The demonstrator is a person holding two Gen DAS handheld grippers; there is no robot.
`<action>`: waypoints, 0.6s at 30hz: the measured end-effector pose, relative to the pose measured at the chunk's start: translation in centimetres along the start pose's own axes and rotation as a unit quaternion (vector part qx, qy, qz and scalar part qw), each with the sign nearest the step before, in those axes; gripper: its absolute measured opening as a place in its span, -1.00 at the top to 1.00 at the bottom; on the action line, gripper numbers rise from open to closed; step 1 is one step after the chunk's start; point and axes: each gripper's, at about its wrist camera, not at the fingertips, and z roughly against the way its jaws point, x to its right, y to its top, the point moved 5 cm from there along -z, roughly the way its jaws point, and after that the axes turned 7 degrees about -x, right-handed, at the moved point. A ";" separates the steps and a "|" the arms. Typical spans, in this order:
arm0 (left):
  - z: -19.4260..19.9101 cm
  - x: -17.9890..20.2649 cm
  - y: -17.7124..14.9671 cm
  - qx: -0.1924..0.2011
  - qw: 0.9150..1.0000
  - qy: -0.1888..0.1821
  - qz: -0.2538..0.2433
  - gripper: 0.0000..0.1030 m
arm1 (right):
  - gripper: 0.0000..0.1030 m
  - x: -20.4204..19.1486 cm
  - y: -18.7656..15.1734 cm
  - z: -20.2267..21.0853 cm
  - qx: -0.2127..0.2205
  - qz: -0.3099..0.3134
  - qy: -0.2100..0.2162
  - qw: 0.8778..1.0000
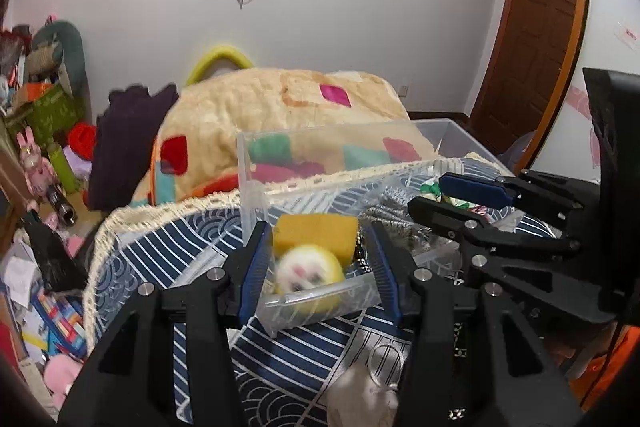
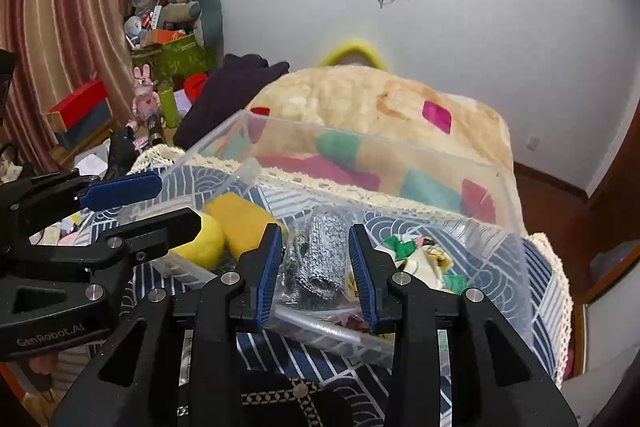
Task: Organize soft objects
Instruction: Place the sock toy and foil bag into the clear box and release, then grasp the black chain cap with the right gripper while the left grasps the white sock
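We see the left gripper (image 1: 318, 267) apart, a round yellow toy (image 1: 310, 273) loose between its pads above the clear box (image 1: 320, 155). Right gripper (image 2: 316, 269) apart, a silver knit roll (image 2: 320, 259) between, untouched.

I see a clear plastic box (image 1: 256, 187), center frame, w/ an orange-yellow sponge (image 1: 316, 233) and a round yellow plush w/ white face (image 1: 310, 273) at its near-left corner. Right of those: silver knit cloth (image 2: 320, 255), then multicolored fabric scraps (image 2: 420, 259).

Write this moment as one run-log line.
step: filling clear bin | left hand-held gripper: open, yellow plush between | right hand-held gripper: open
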 end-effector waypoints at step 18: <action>7.7 1.4 -1.9 0.067 0.998 0.005 -0.019 -0.36 | -0.21 -0.6 -1.2 7.3 0.087 0.002 0.024 0.996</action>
